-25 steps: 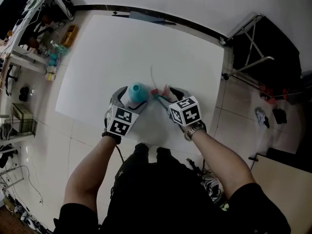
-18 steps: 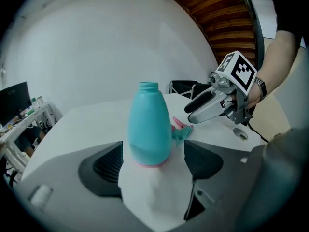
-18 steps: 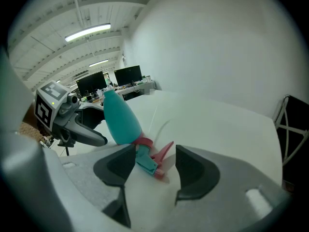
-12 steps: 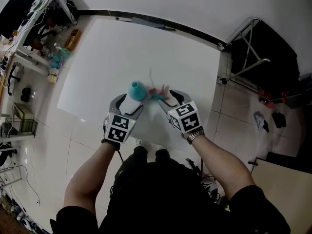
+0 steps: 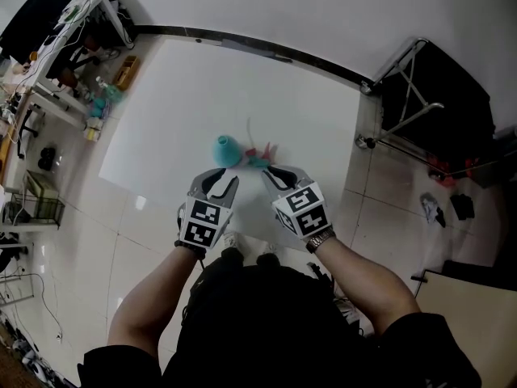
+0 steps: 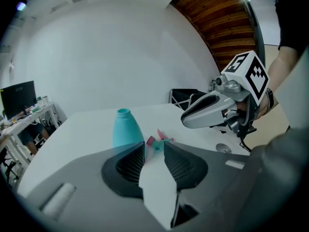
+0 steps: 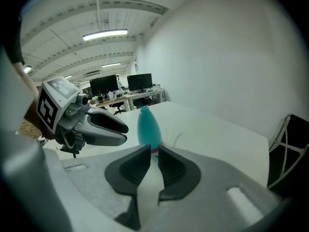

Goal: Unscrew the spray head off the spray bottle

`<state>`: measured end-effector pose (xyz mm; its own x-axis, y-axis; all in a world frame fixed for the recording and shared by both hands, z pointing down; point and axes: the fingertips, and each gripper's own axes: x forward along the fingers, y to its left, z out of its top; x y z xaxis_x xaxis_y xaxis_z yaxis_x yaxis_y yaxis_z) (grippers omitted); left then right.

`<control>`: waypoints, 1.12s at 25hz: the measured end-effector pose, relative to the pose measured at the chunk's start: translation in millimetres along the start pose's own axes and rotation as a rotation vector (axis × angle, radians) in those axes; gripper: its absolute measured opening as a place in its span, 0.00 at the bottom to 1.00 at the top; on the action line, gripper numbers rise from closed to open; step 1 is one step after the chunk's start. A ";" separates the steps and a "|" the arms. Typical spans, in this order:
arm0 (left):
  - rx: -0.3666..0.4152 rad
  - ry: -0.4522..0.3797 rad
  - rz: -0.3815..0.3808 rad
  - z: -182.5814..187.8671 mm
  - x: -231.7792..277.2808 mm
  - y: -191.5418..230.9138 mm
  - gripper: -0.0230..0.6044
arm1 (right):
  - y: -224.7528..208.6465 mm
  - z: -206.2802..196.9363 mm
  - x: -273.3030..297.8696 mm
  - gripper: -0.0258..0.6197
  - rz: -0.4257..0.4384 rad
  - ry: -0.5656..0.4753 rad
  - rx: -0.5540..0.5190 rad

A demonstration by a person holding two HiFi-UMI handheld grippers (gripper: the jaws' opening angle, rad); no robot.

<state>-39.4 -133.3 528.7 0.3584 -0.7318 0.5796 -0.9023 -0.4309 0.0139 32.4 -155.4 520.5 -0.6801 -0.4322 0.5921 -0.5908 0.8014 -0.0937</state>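
Currently, the teal spray bottle stands upright near the middle of the white table, its neck open and bare. The spray head, pink and teal, lies on the tabletop just beside the bottle, on the person's right of it and apart from the neck. A thin pale tube runs from it across the table.

Left gripper: held at the near table edge, short of the bottle and touching neither item. Its jaws stand at a narrow gap and are closing; only bare table shows between them, with the bottle and spray head farther off beyond the tips.

Right gripper: level with the left one, just short of the spray head and clear of it. Its jaws are nearly together and closing, with nothing between the pads.

Surroundings: a wristwatch on the right wrist, a cluttered desk at far left, a black folding stand at right.
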 end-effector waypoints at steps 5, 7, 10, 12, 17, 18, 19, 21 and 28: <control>-0.014 -0.029 -0.009 10.4 -8.6 -11.7 0.11 | 13.6 5.5 -6.7 0.03 0.014 -0.009 -0.023; -0.017 -0.038 -0.008 12.7 -12.2 -14.5 0.06 | 19.5 7.0 -8.5 0.03 0.021 -0.014 -0.032; -0.020 -0.045 -0.009 16.2 -16.3 -17.8 0.06 | 27.3 9.9 -10.3 0.03 0.029 -0.017 -0.049; -0.023 -0.048 -0.009 18.5 -18.7 -19.4 0.06 | 31.5 12.3 -11.3 0.03 0.035 -0.021 -0.054; -0.023 -0.055 -0.013 21.3 -24.1 -23.2 0.06 | 39.3 17.2 -11.9 0.03 0.048 -0.026 -0.049; -0.021 -0.056 -0.014 22.0 -24.7 -24.3 0.06 | 40.1 17.7 -12.2 0.03 0.049 -0.027 -0.049; -0.018 -0.057 -0.014 22.8 -25.3 -25.2 0.06 | 40.6 18.4 -12.7 0.03 0.050 -0.028 -0.049; -0.015 -0.060 -0.014 24.4 -26.3 -26.3 0.06 | 41.3 19.7 -13.3 0.03 0.051 -0.029 -0.047; -0.013 -0.065 -0.012 25.8 -27.6 -27.2 0.06 | 41.1 21.2 -14.1 0.03 0.047 -0.032 -0.045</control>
<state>-18.6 -115.0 491.2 0.3835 -0.7598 0.5249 -0.9008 -0.4332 0.0310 8.5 -125.1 491.4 -0.7205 -0.4065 0.5618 -0.5385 0.8384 -0.0839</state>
